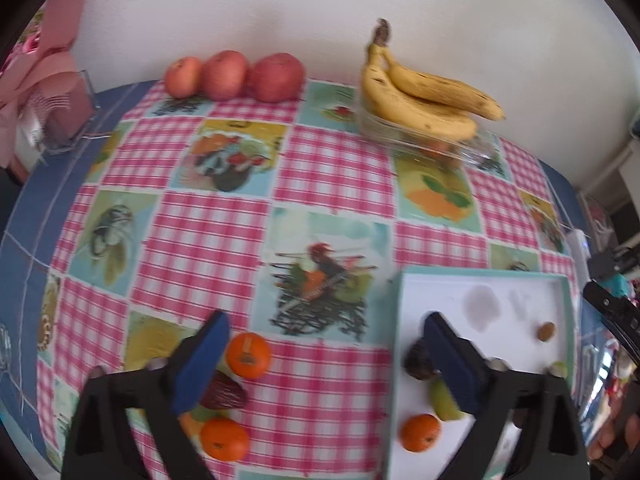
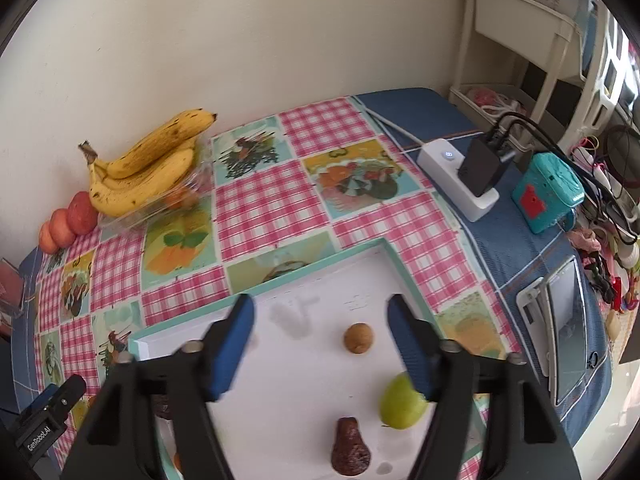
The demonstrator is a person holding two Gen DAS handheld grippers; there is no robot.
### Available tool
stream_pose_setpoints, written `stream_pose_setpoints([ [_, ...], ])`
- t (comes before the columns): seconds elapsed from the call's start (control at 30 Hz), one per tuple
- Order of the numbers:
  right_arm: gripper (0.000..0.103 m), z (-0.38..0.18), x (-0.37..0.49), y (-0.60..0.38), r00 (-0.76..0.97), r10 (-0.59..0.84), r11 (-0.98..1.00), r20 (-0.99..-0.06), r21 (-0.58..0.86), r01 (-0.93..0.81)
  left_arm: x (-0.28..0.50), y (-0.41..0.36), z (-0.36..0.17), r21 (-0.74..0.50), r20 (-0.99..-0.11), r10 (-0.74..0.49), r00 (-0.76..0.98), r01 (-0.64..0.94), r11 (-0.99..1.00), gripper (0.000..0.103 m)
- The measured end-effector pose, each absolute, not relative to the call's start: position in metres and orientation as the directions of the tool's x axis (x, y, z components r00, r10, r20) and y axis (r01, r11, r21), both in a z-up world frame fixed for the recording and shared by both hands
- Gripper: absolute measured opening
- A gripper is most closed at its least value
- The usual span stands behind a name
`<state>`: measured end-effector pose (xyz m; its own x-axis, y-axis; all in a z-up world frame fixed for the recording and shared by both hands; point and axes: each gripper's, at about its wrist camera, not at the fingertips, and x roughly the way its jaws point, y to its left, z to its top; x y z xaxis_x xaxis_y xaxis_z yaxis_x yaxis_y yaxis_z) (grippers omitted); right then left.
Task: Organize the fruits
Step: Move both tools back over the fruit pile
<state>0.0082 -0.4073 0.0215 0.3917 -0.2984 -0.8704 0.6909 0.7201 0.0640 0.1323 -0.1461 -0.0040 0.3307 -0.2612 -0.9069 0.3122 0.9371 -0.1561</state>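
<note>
Your left gripper has its blue fingers spread wide with nothing between them, straddling the line between tablecloth and tray. Just beside the left finger lie the loose fruits still to be sorted: an orange, a brown date and a second orange, clustered near the table's front edge. Inside the white tray, at its near left side, a dark fruit touches the right finger, with a green fruit and a small orange below it. That grouping reads as the sorted side, so the loose cluster is probably your next source.

Your right gripper is likewise open and empty, hovering over the tray's middle. A small brown nut-like fruit sits between the fingers, untouched; a green fruit lies partly behind the right finger, and a wrinkled dark date sits near the front edge.

At the table's far edge, by the wall, bananas rest on a clear container and three apples line up, apparently already placed.
</note>
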Motion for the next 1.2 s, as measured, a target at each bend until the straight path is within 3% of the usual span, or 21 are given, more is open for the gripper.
stream_pose_setpoints([
  [0.1,0.076,0.017,0.017,-0.398,0.388,-0.285,0.743,-0.876,0.053,0.667,0.136,-0.139,-0.005,-0.133,-0.907,-0.235,0.350,0.293,0.947,0.103],
  [0.17,0.083,0.014,0.023,-0.392,0.388,-0.271,0.754,-0.881,0.056,0.655,0.138,-0.135,-0.006,-0.121,-0.908,-0.220,0.357,0.279,0.953,0.103],
  [0.5,0.085,0.011,0.036,-0.371,0.421,-0.228,0.768,-0.878,0.104,0.632,0.145,-0.116,-0.009,-0.080,-0.913,-0.159,0.375,0.218,0.973,0.103],
  [0.63,0.097,0.014,0.034,-0.359,0.426,-0.243,0.773,-0.872,0.091,0.627,0.141,-0.114,-0.011,-0.080,-0.917,-0.165,0.364,0.237,0.968,0.103],
  [0.9,0.097,0.028,0.024,-0.333,0.436,-0.283,0.781,-0.854,0.060,0.622,0.127,-0.108,-0.006,-0.013,-0.916,-0.130,0.380,0.295,0.955,0.103],
  [1.2,0.097,0.031,0.000,-0.291,0.467,-0.291,0.811,-0.835,0.044,0.584,0.113,-0.089,0.021,-0.031,-0.887,-0.167,0.430,0.306,0.952,0.103],
])
